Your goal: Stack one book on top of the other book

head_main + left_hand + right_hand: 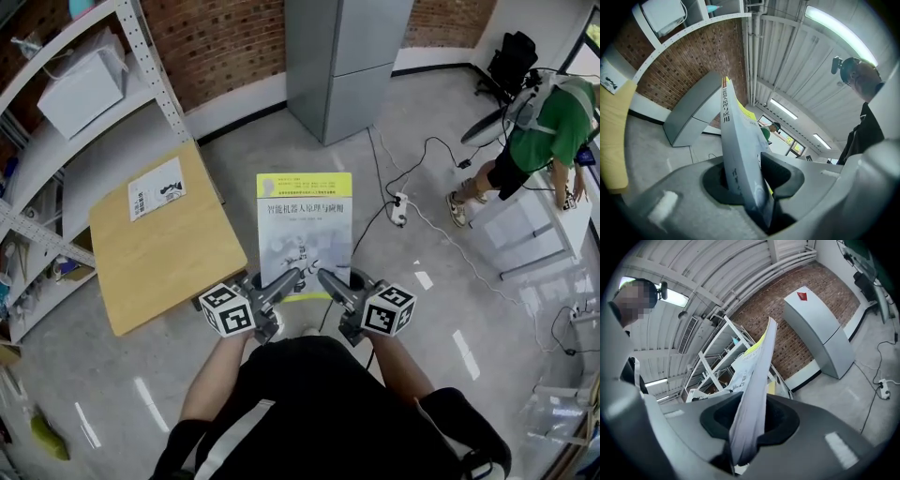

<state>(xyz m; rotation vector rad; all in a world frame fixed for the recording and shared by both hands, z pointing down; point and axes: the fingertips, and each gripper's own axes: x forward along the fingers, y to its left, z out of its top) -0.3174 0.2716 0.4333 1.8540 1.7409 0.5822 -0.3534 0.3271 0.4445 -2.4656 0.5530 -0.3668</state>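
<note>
Concrete floor (441, 159) under us. Our left gripper (296, 274) and right gripper (323, 276) both have jaws clamped on the yellow book (304, 220), with the bench (159, 267) and other book (157, 188) at 9 o'clock.

Workshop interior. A red brick wall (234, 47) runs along the far side, and a tall grey cabinet (342, 56) stands against it. Metal shelving (47, 155) lines the left, with a light wooden table (150, 272) just beside it. The grey floor (441, 309) carries a power strip (398, 208) and trailing cables. Strip lights (839, 30) hang from a ribbed ceiling.
</note>
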